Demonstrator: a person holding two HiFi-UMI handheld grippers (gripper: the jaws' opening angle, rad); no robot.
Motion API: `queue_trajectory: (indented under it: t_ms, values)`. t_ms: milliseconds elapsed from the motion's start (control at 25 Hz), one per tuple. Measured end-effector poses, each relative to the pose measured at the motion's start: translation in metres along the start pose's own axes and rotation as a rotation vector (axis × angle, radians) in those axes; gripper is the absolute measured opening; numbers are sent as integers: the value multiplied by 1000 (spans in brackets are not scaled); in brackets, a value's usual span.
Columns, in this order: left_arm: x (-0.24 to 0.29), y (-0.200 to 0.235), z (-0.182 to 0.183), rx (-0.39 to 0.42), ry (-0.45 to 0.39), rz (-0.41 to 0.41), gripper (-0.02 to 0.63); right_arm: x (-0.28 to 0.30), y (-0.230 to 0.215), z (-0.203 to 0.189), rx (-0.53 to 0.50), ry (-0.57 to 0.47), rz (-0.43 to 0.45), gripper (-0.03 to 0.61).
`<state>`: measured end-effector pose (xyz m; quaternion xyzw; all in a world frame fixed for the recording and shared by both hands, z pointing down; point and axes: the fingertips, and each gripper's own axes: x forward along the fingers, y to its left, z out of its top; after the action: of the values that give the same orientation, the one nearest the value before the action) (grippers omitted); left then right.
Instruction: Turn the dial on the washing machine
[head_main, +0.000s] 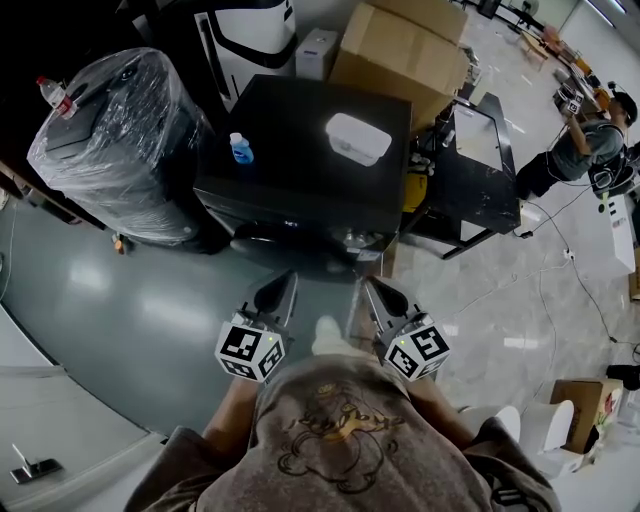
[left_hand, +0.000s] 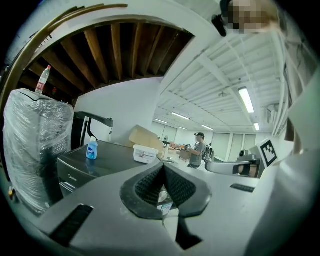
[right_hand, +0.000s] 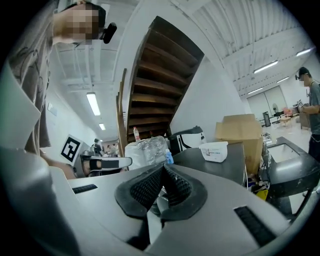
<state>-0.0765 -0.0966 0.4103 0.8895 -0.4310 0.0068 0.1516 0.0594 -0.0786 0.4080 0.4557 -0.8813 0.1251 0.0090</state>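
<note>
Floor: grey floor, washing machine standing on it.
Left gripper: clenched, empty.
Right gripper: clenched, empty.
Head view: both just short of machine's front.
Gripper views: blue bottle, white tub atop machine; dial not made out.

My left grey plastic gripper is held out front, roughly level. Its jaws are closed, black ribbed pads meeting at the tips, nothing gripped. My right grey plastic gripper is beside it, apart: same pose, jaws together, empty.
</note>
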Motion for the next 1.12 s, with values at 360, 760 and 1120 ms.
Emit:
queue_trajectory:
  t_ms: [360, 760, 1120]
  values:
    - [1, 0, -17, 18, 13, 8, 0, 0, -3, -20, -8, 26, -39, 0]
    - [-4, -1, -21, 8, 34, 3, 0, -9, -10, -20, 1, 22, -70, 0]
    - [-5, -9, -23, 11, 45, -20, 0, -2, -1, -19, -19, 43, -10, 0]
